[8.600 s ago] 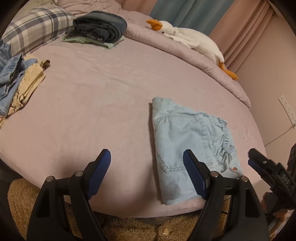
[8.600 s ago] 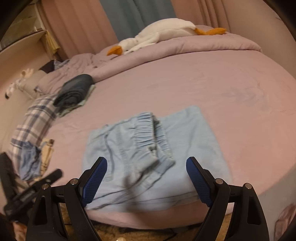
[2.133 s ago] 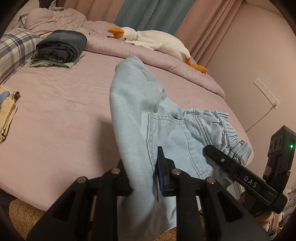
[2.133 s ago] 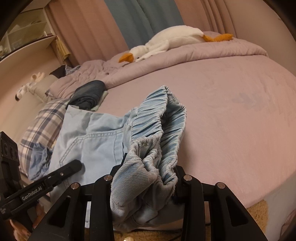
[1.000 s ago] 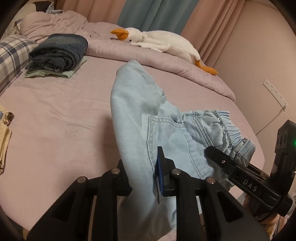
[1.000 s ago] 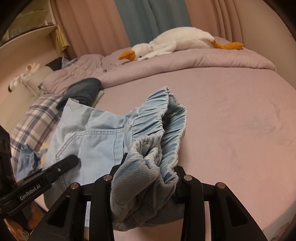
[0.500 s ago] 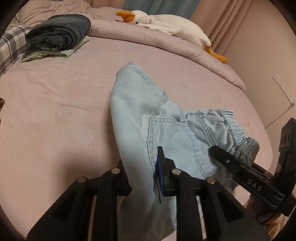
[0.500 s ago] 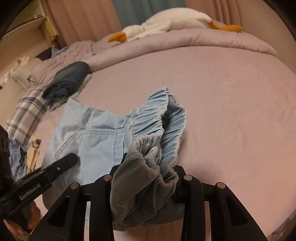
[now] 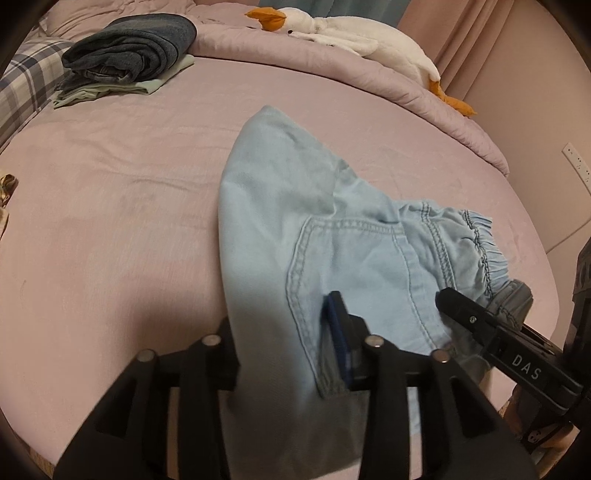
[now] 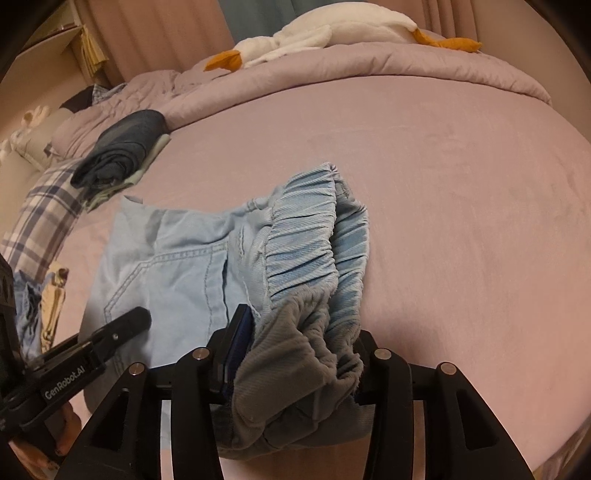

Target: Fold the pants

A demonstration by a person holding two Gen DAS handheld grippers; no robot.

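Note:
The light blue denim pants [image 9: 325, 236] hang between my two grippers, low over the pink bed [image 9: 110, 206]. My left gripper [image 9: 284, 332] is shut on the leg end of the pants. My right gripper [image 10: 295, 332] is shut on the bunched elastic waistband [image 10: 314, 251]. The back pocket [image 10: 177, 273] faces up. The right gripper's arm [image 9: 509, 354] shows at the right of the left wrist view. The left gripper's arm [image 10: 85, 347] shows at the left of the right wrist view.
A stack of folded dark clothes [image 9: 133, 51] lies at the far left of the bed. A white goose plush [image 9: 351, 33] lies on the rolled duvet [image 10: 369, 66] at the back. A plaid pillow [image 10: 40, 221] and more clothes [image 10: 40, 306] lie at the left edge.
Both grippers have moved forward over the bed and lower, carrying the pants with them. The pants now hang closer to the bed surface.

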